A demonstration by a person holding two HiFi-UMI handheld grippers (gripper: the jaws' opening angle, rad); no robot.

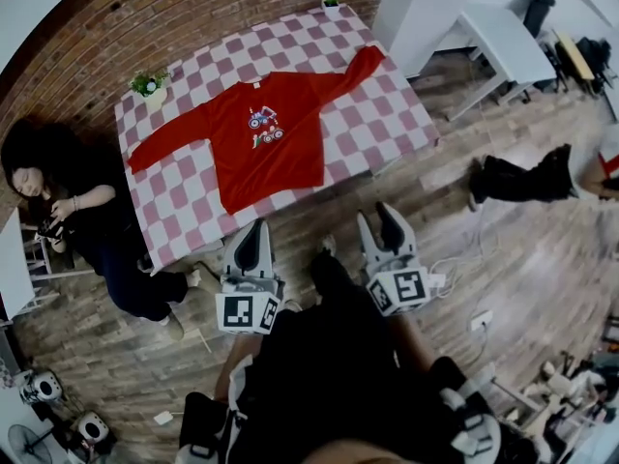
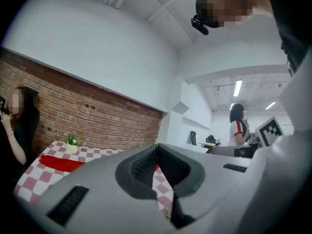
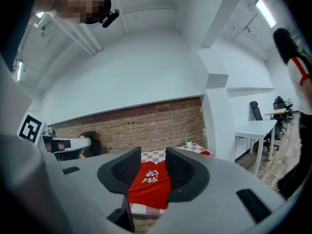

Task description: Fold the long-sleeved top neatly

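A red long-sleeved top with a printed picture on the chest lies flat and face up on the table, both sleeves stretched out sideways. The table wears a red-and-white checked cloth. Both grippers hang over the wooden floor, short of the table's near edge and apart from the top. My left gripper is shut with nothing in it; its jaws meet in the left gripper view, with one red sleeve off to the left. My right gripper stands open and empty, and the top shows between its jaws.
Small potted plants stand at the table's left corner and far corner. A person sits by the table's left side against the brick wall. A white desk and another person's legs are to the right. A cable lies on the floor.
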